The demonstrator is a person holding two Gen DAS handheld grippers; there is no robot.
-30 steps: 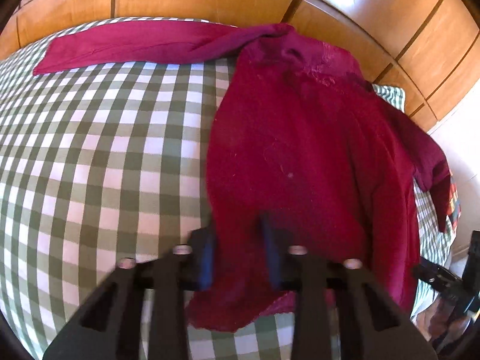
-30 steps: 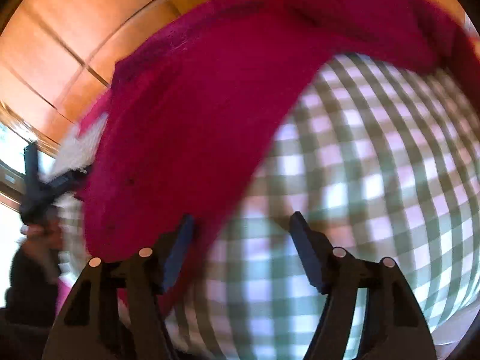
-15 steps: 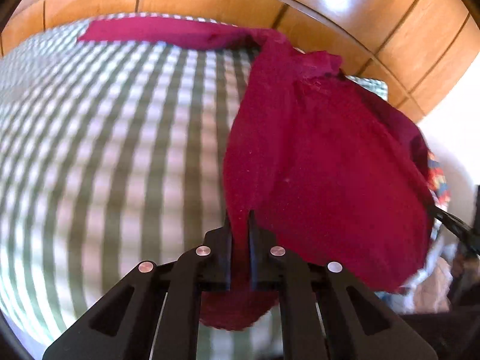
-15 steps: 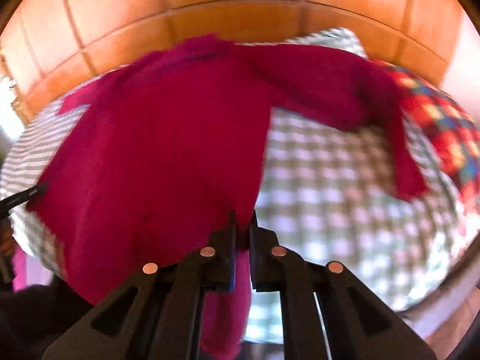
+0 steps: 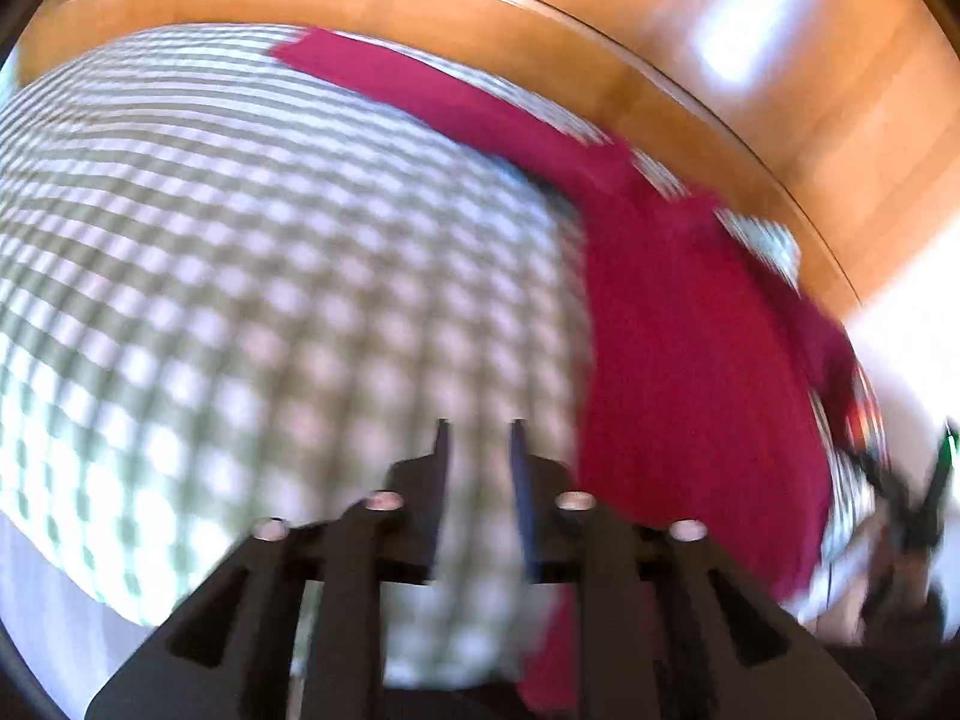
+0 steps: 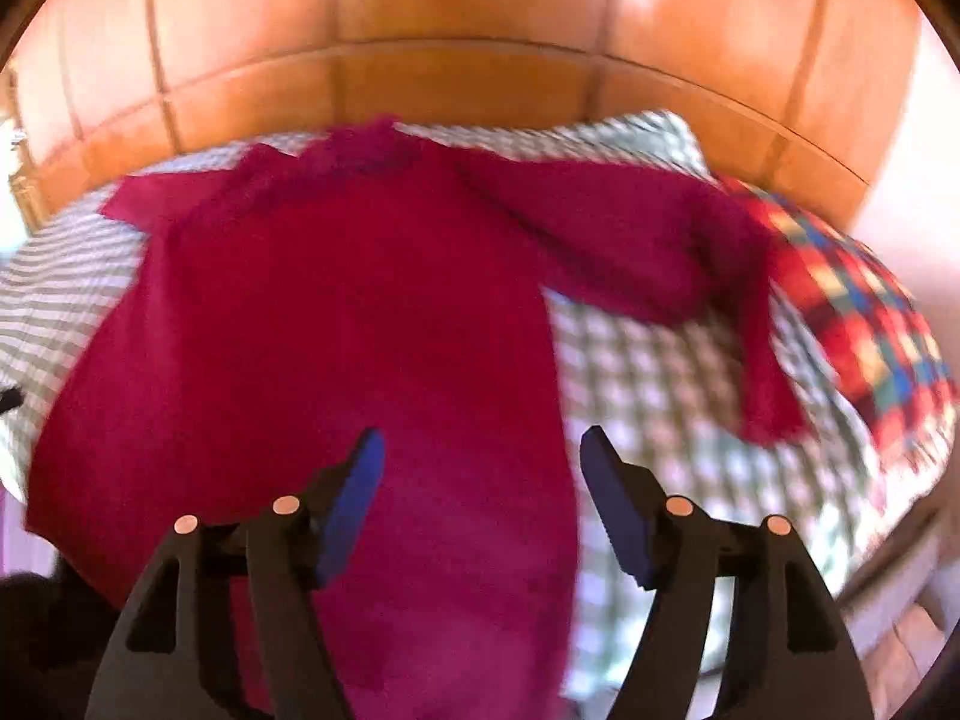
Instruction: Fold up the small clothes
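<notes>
A dark red long-sleeved top [image 6: 336, 324] lies spread on the green-and-white checked bed cover [image 6: 648, 372], sleeves out to both sides. In the left wrist view the top [image 5: 690, 360] lies to the right of my left gripper [image 5: 478, 438], whose jaws stand slightly apart with nothing between them, over the checked cover [image 5: 240, 276]. My right gripper [image 6: 480, 450] is wide open and empty above the top's lower body. Both views are motion-blurred.
A wooden headboard and wall panels [image 6: 456, 84] rise behind the bed. A red, blue and yellow checked cloth [image 6: 858, 306] lies at the bed's right side. The other gripper [image 5: 912, 498] shows at the right edge of the left wrist view.
Both grippers were shut on the top's hem half a second ago and have let go. The top now lies flat. My left gripper swung left over bare cover.
</notes>
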